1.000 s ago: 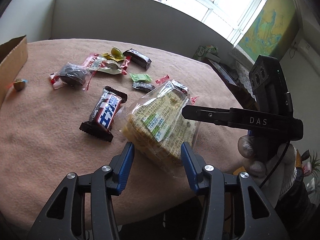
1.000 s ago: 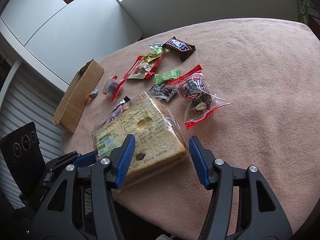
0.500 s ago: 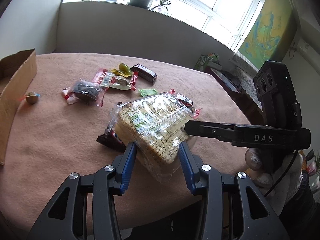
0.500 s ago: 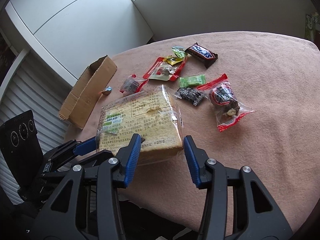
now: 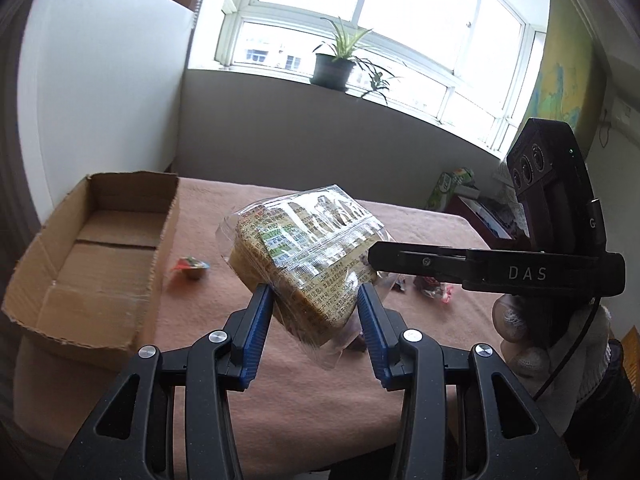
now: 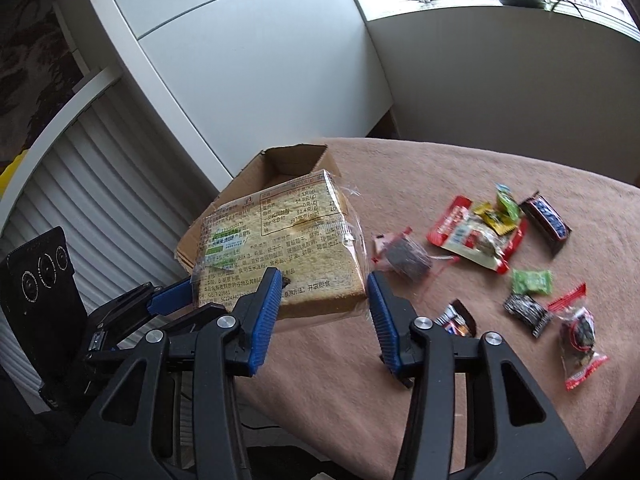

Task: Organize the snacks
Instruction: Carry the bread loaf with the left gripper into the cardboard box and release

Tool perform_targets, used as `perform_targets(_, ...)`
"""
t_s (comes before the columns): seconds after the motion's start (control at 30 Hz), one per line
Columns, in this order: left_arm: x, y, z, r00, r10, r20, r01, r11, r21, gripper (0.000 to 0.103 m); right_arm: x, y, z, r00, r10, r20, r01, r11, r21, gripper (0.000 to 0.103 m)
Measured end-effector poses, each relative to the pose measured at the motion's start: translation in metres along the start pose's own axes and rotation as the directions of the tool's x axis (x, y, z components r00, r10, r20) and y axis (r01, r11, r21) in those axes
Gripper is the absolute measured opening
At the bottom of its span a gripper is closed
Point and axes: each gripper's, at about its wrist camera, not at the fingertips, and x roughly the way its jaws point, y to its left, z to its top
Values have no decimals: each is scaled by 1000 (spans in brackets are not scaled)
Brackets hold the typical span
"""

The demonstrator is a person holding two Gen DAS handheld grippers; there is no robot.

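The left tool (image 5: 316, 322) pinches the near corner of the bagged bread (image 5: 298, 258) between its blue pads, and the right tool (image 6: 322, 304) pinches another edge of the same bag — so the loaf hangs between the two, clear of the worktop (image 5: 320, 392) and tilted, not far from the open cardboard box (image 5: 92, 256). The other snacks lie loose on the cloth to the right of it: a red-and-white packet (image 6: 474, 238), a dark chocolate bar (image 6: 546, 226), a green sweet (image 6: 532, 282) and a few small wrapped pieces. One small wrapped sweet (image 5: 191, 268) sits just beside the box wall.

The likely trouble is the grip itself. Both tools appear to hold thin, slippery film and soft crumb, not anything stiff; if the two hands drift apart the film could tear or slide out of one pair of pads, and the loaf would swing from the remaining corner. Squeezing harder would crush the slice instead. The box is light and its walls are low, so a bag lowered at an angle may catch the rim and shove the box along the cloth or tip it. Releasing one side before the other would drop the bread edge-first — possibly outside the box.
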Motion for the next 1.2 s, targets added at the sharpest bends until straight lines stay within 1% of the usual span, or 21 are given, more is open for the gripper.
perform_targets(0.13, -18, 33, 5, 997, 63, 40, -62, 998, -26, 43, 33, 31, 18, 999, 27, -21, -28, 998, -48, 47)
perform_targets(0.37, -31, 83, 9, 984, 168, 61, -163, 984, -79, 43, 82, 74, 35, 996, 63, -57, -68, 992, -106, 47)
perform_targets(0.53, -37, 109, 5, 974, 219, 53, -212, 971, -110, 43, 114, 87, 38, 995, 66, -81, -76, 990, -118, 47)
perform_targets(0.67, -42, 126, -1, 968, 247, 41, -240, 962, -132, 43, 127, 93, 39, 995, 46, -92, -58, 990, -130, 47)
perform_targets(0.73, -39, 132, -2, 964, 264, 30, -258, 956, -140, 43, 128, 94, 40, 996, 37, -84, -48, 990, -130, 47)
perform_targets(0.8, -36, 135, -4, 954, 301, 18, -296, 946, -135, 43, 126, 94, 41, 997, 27, -76, -38, 990, -139, 47)
perform_targets(0.87, -34, 136, -7, 947, 321, 14, -316, 939, -137, 43, 123, 94, 41, 997, 20, -69, -30, 989, -147, 47)
perform_targets(1.1, -45, 130, -3, 940, 338, 40, -330, 934, -140, 43, 96, 70, 38, 999, -3, -47, -3, 991, -132, 48)
perform_targets(1.13, -47, 128, -4, 941, 336, 44, -327, 935, -140, 43, 91, 65, 36, 999, -10, -45, 4, 992, -129, 48)
perform_targets(1.2, -46, 124, -2, 943, 328, 49, -319, 938, -137, 43, 79, 55, 34, 999, -27, -32, 22, 993, -119, 56)
